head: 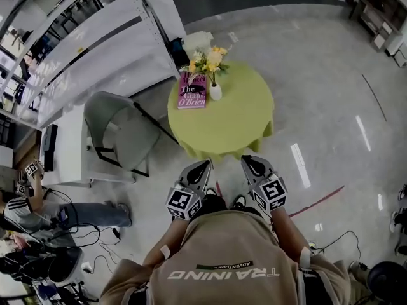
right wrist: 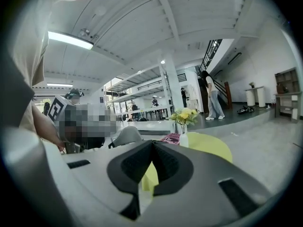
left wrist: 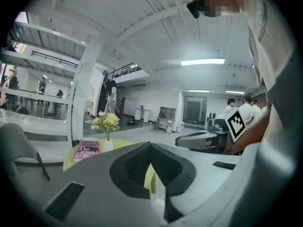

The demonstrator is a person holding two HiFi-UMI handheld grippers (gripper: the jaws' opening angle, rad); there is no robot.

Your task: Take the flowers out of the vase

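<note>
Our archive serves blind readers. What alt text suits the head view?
Seen from above, a person holds the left gripper and right gripper short of a round green-clothed table bearing a white vase of yellow flowers beside a pink book; a grey chair stands at its left.

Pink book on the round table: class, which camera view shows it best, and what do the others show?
The head view: the pink book lies cover-up, seen whole from above, beside the white vase. The left gripper view shows it small and foreshortened; the right gripper view shows only a sliver by the vase.
</note>
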